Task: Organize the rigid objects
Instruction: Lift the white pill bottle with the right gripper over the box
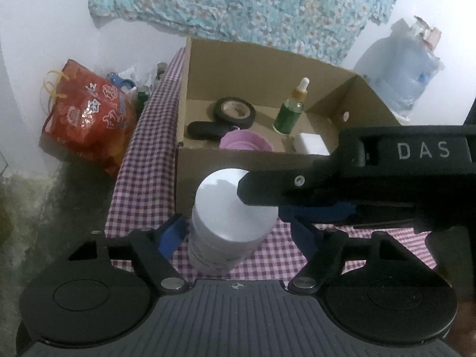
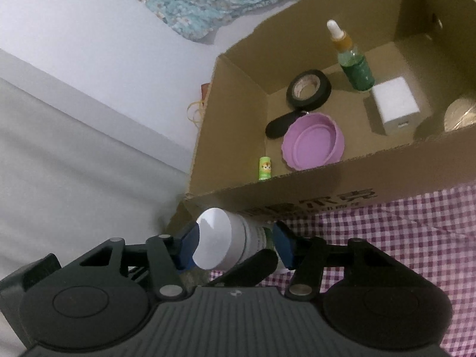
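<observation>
A purple-checked cloth (image 1: 142,154) covers the table, white wall (image 1: 44,29) behind; one white jar (image 1: 232,208) stands between the left gripper (image 1: 235,232) pads, right gripper (image 2: 235,247) pads at its sides, neither grip certain; beyond, one cardboard box (image 2: 342,178) holds one tape roll (image 2: 309,89), one dropper bottle (image 2: 354,62), one purple bowl (image 2: 312,142).

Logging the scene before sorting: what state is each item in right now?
cardboard box: open-topped
white jar: upright, lidded, outside the box
dropper bottle: upright, capped, inside
tape roll: lying flat, inside
purple dish: open side up, inside
</observation>
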The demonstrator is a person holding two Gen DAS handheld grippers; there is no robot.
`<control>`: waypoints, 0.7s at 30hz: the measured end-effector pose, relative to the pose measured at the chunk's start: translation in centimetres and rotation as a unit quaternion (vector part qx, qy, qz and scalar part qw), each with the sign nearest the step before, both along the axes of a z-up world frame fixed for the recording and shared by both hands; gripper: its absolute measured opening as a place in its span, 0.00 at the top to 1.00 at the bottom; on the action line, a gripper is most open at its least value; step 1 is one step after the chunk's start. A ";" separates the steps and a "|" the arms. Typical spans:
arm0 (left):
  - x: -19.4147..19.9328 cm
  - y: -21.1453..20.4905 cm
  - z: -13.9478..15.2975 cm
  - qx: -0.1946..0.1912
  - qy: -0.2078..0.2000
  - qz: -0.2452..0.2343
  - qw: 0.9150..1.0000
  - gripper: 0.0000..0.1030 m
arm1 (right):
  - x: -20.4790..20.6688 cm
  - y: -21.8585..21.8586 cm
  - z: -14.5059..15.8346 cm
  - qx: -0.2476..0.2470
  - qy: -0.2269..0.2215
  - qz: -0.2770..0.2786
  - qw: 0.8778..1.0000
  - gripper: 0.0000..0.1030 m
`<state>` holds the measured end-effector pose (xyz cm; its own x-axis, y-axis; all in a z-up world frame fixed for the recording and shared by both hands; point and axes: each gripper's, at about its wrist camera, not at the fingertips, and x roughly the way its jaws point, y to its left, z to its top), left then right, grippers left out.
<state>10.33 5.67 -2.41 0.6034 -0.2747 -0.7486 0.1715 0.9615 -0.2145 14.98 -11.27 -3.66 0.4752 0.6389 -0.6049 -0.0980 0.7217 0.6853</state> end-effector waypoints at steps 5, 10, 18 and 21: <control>0.1 -0.1 -0.3 0.003 -0.005 -0.001 1.000 0.33 | 0.3 -0.2 -0.5 0.002 0.004 -0.006 1.000 0.48; 0.1 -0.2 -0.2 0.009 -0.011 -0.004 1.000 0.44 | 0.2 -0.2 -0.4 0.001 0.001 -0.006 1.000 0.50; -0.8 -0.9 0.1 -0.003 -0.020 -0.019 1.000 0.47 | -0.5 -0.5 0.1 -0.010 -0.005 -0.011 1.000 0.50; -1.1 -1.7 0.4 -0.006 -0.024 -0.033 0.999 0.48 | -1.0 -1.0 0.3 -0.012 -0.009 -0.016 1.000 0.50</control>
